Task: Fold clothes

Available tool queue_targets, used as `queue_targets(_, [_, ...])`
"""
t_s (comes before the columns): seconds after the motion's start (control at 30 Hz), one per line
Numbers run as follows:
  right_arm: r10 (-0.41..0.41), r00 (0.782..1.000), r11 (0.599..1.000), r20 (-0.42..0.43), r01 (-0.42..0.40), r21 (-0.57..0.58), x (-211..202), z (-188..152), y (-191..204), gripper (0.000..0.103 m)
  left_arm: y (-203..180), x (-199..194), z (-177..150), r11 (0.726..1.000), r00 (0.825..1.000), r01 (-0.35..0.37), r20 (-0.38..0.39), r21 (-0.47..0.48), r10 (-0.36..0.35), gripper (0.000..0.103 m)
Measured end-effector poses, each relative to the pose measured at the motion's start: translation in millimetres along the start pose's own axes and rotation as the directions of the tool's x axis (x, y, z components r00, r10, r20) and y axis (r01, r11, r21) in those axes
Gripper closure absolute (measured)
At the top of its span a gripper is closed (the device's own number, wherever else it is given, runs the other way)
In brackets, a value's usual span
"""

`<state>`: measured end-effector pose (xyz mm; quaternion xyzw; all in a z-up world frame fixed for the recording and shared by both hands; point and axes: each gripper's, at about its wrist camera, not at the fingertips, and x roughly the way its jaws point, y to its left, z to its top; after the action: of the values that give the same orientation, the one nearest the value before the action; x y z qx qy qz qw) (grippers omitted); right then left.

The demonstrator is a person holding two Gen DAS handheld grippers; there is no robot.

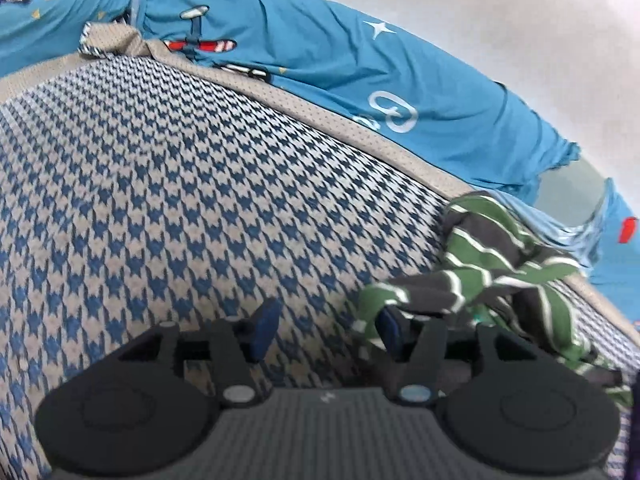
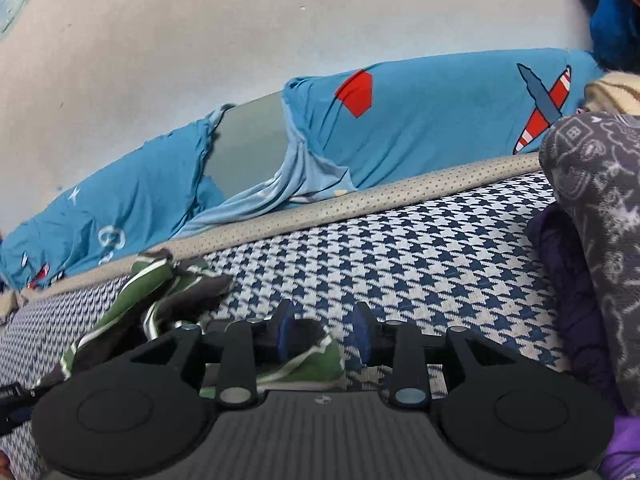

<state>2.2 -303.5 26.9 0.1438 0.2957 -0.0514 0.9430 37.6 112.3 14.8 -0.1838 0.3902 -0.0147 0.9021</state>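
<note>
Left-wrist view first: we see our left hand-held gripper (image 1: 326, 334) hanging over a houndstooth mat (image 1: 168, 184) in blue and beige, its blue pads (image 1: 266, 330) parted with only mat pattern showing between them. The green-and-grey striped garment (image 1: 496, 280), the piece to be folded, lies crumpled on the mat at the right; its near edge runs up against the right-hand pad, and motion blur keeps us from saying whether cloth and pad actually touch. Beyond the mat's dotted beige border, a bright blue sheet printed with aeroplanes (image 1: 320, 52) bunches against a pale wall (image 1: 500, 8). From the right wrist, our right hand-held gripper (image 2: 323, 332) also stands partly open, and a green corner of the same striped garment (image 2: 160, 292) sits loosely in the gap close to the left pad; the pads do not appear to press on it, though the gripper body hides how the cloth lies beneath. The rest of the garment trails off to the left, partly cut off behind the gripper housing. At the right edge a grey printed fleece (image 2: 600, 216) is piled over something dark purple (image 2: 572, 300), both cropped by the frame, so we cannot make out what garments they are.
</note>
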Motion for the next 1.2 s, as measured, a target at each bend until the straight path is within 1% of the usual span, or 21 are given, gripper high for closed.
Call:
queue_targets(0.1, [0.014,1.000,0.998,-0.007,-0.015,-0.060,-11.5,-9.4,12.6,0.071,3.7,-13.3,-4.5,0.999,0.999,0.050,-0.011,0.013,-0.050,0.053])
queue_targets(0.23, [0.067,0.997,0.990,-0.026,-0.069,-0.124,-27.6,-26.0,30.2,0.071,3.9,-27.0,-12.3,0.994,0.995,0.102,-0.021,0.049,-0.101,0.052])
queue_targets(0.43, [0.122,0.990,0.963,-0.076,-0.137,-0.232,-41.5,-53.2,52.3,0.070,-3.0,-34.9,-26.5,0.982,0.993,0.114,-0.040,0.147,-0.109,0.051])
queue_targets(0.47, [0.133,0.987,0.959,-0.086,-0.150,-0.240,-43.2,-57.5,54.7,0.070,-3.5,-35.9,-27.9,0.980,0.993,0.117,-0.044,0.159,-0.111,0.049])
queue_targets(0.53, [0.159,0.981,0.953,-0.111,-0.182,-0.241,-45.2,-64.4,57.8,0.070,-3.2,-36.1,-30.3,0.978,0.992,0.120,-0.054,0.168,-0.112,0.047])
queue_targets(0.63, [0.221,0.964,0.941,-0.147,-0.250,-0.227,-47.5,-71.2,63.1,0.068,-2.8,-36.1,-33.7,0.977,0.991,0.123,-0.065,0.172,-0.113,0.045])
queue_targets(0.7, [0.247,0.954,0.932,-0.167,-0.281,-0.228,-47.7,-77.0,68.7,0.060,-1.7,-36.9,-36.2,0.977,0.991,0.123,-0.070,0.172,-0.112,0.043])
queue_targets(0.77, [0.266,0.945,0.921,-0.190,-0.308,-0.239,-47.4,-83.6,75.6,0.058,0.4,-38.5,-38.8,0.978,0.991,0.121,-0.073,0.169,-0.110,0.041])
queue_targets(0.9, [0.269,0.934,0.897,-0.235,-0.332,-0.293,-45.6,-97.8,91.3,0.058,5.9,-43.2,-44.2,0.980,0.991,0.123,-0.074,0.154,-0.112,0.041])
queue_targets(1.03, [0.270,0.930,0.892,-0.249,-0.339,-0.298,-39.3,-104.3,98.0,0.058,6.6,-45.6,-47.9,0.980,0.991,0.123,-0.080,0.155,-0.111,0.041])
queue_targets(1.13, [0.270,0.930,0.892,-0.251,-0.339,-0.298,-33.4,-107.4,101.6,0.058,5.7,-46.4,-50.4,0.980,0.991,0.119,-0.083,0.161,-0.107,0.039])
queue_targets(1.17, [0.268,0.930,0.892,-0.253,-0.339,-0.298,-31.4,-108.6,102.9,0.059,5.7,-47.1,-51.6,0.979,0.990,0.122,-0.085,0.163,-0.109,0.038])
queue_targets(1.2, [0.266,0.930,0.893,-0.255,-0.337,-0.298,-29.1,-110.0,104.4,0.063,5.7,-47.7,-52.8,0.978,0.990,0.125,-0.087,0.164,-0.112,0.036])
